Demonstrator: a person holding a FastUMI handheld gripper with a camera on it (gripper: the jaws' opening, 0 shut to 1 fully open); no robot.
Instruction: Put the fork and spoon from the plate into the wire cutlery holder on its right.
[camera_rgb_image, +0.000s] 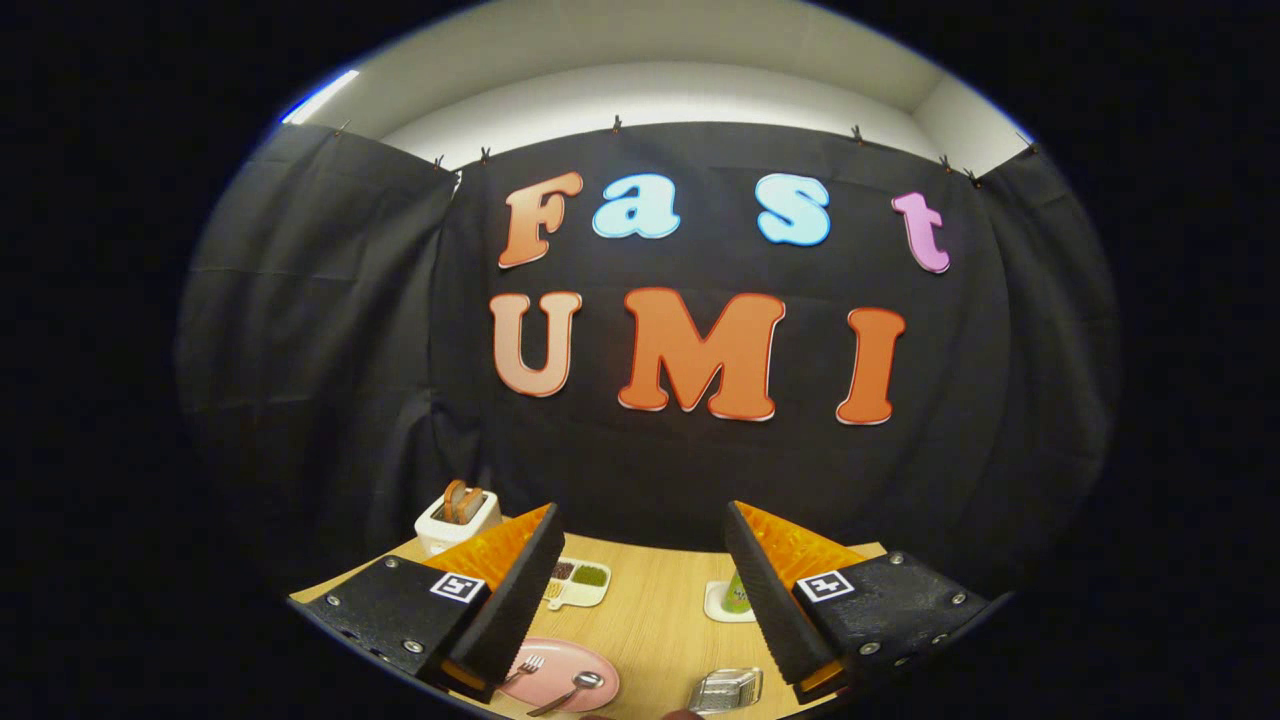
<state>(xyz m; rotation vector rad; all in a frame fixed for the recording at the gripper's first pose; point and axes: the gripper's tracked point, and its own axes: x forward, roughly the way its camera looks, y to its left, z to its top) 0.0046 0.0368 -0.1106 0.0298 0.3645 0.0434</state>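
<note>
Black cloth (330, 330) hung behind a wooden table (655, 610). The gripper (640, 590) hovered above it, fingers (520, 600) spread wide and holding nothing, each finger mount bearing a square black-and-white marker (457, 587). Between the fingers, low down, lay a pink plate (600, 690) with a fork (525, 668) and a spoon (570, 692) on it. To its right, apart from it, stood the wire cutlery holder (727, 690). Beyond sat a white toaster (457, 522) with bread, a divided tray (578, 582) and a small green-topped dish (728, 600). No writing on these was readable.

Wooden table (655, 625): toaster (457, 520), divided dish (578, 582), pink plate (580, 665) (cutlery on it), wire holder (727, 690).
</note>
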